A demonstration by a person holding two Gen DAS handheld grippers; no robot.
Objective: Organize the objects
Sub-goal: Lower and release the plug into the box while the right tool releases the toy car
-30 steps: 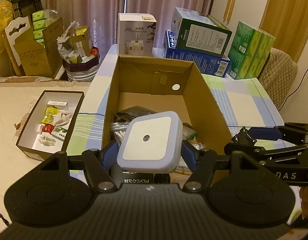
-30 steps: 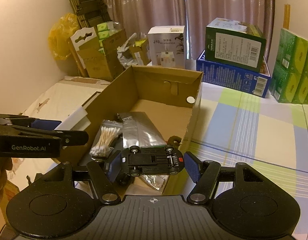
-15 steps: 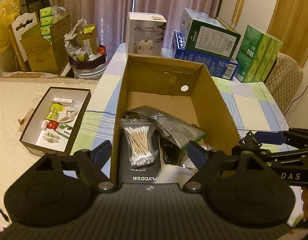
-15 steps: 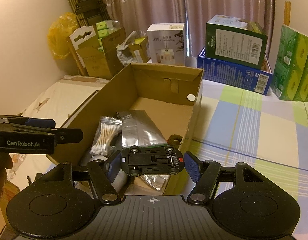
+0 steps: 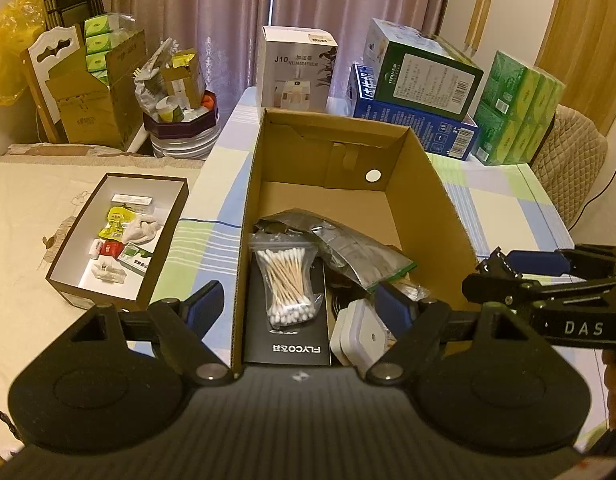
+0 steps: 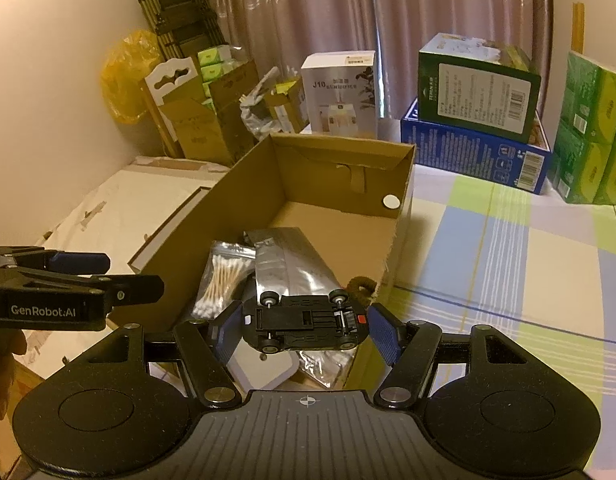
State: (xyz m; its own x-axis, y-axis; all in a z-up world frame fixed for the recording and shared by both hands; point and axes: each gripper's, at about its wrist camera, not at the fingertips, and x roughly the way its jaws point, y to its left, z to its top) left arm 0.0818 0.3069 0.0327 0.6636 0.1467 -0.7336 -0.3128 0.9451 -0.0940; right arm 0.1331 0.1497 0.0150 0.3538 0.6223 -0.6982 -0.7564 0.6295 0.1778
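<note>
- Left gripper (image 5: 299, 304): a black ribbed body is seen, flanked by two round discs; black linkage arms are fastened with silver screws and end in blue-padded fingers (image 5: 205, 300).
- Right gripper (image 6: 305, 326): the same black build is shown, with a crosshair mark on the ribbed body.
- Side markings: "GenRobot.AI" is printed on the left gripper, "DAS" on the right gripper.
</note>
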